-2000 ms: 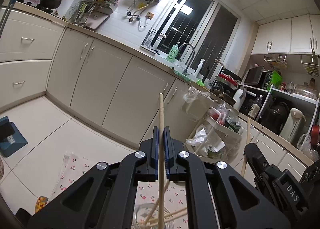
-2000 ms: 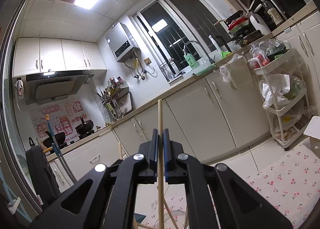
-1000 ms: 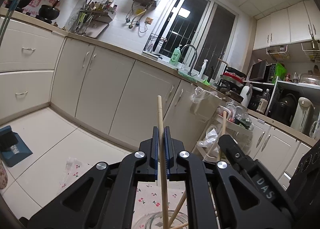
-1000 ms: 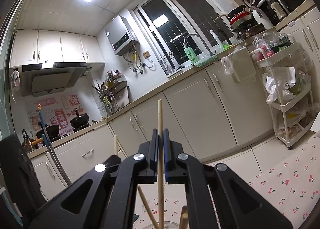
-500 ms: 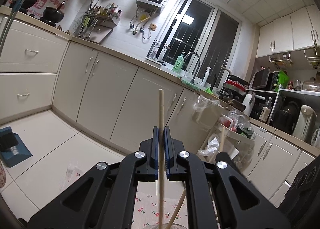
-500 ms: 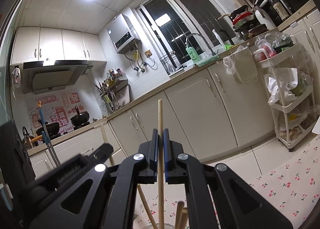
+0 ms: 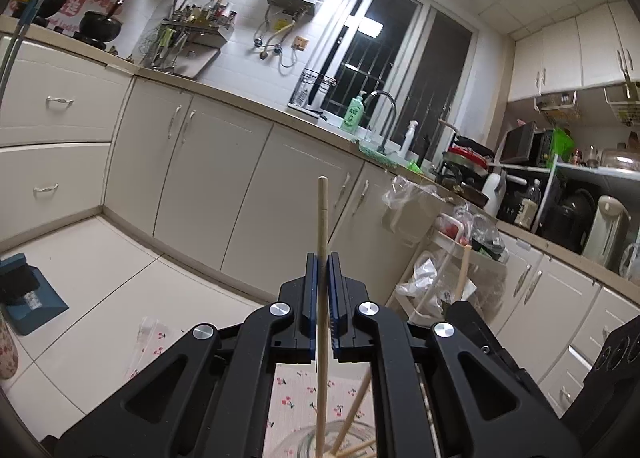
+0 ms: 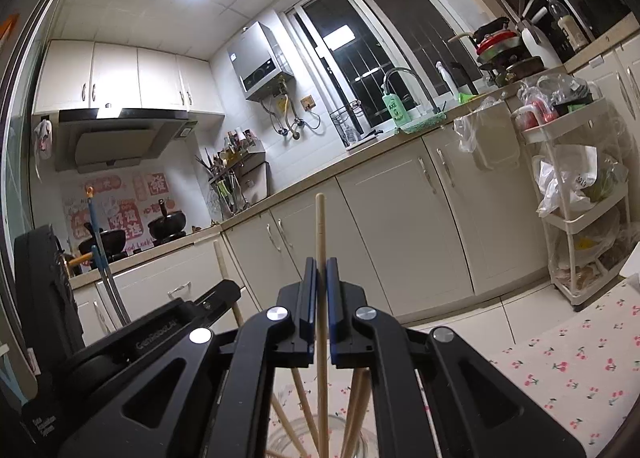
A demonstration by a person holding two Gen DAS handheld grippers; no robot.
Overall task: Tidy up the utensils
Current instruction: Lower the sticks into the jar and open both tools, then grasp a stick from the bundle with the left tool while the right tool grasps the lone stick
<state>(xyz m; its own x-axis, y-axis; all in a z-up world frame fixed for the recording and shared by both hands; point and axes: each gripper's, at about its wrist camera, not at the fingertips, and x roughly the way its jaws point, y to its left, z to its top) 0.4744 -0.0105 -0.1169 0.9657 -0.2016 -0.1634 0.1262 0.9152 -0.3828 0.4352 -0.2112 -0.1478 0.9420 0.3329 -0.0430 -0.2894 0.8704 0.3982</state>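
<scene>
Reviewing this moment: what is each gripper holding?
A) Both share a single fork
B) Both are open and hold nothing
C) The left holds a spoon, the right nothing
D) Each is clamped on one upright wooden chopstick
D: the left gripper is shut on a wooden chopstick standing upright between its blue pads, and the right gripper clamps its own chopstick likewise, both above a glass jar already holding chopsticks.
</scene>
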